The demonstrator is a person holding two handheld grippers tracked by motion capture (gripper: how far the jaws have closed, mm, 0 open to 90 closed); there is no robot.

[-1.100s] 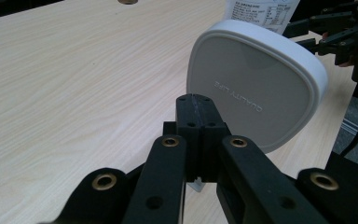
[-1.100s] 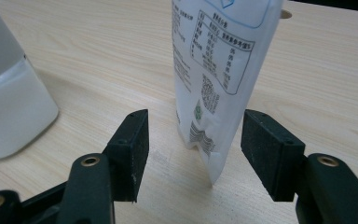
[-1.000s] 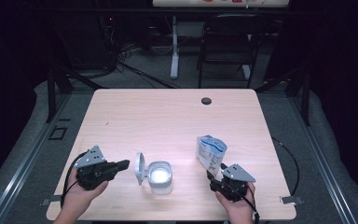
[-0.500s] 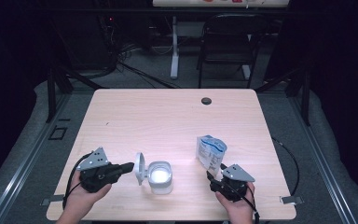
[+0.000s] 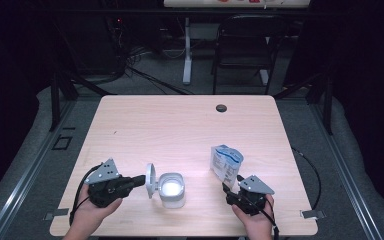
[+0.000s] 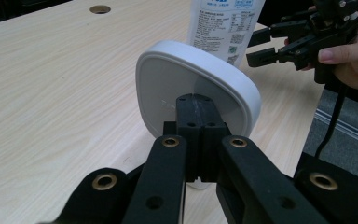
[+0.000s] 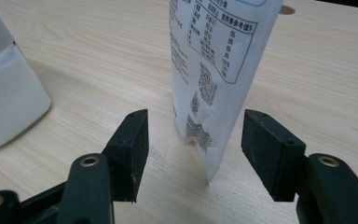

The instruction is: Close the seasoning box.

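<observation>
The left gripper (image 6: 195,109), jaws pressed together, touches the raised lid (image 6: 196,88) of the white container (image 5: 172,189); a harder push could tip it. The right gripper (image 7: 195,148) stands open around the standing pouch (image 7: 223,70), ungripped; closing off-centre could topple it. Its own view shows this gap; the high view doesn't.

Left gripper (image 5: 139,181) low over near left table edge, held level, pointing right, jaws fully closed, gripped from below by left hand (image 5: 92,211). Right gripper (image 5: 228,186) near right edge, pointing away and slightly left, jaws wide apart, right hand (image 5: 252,220) wrapped around body.
</observation>
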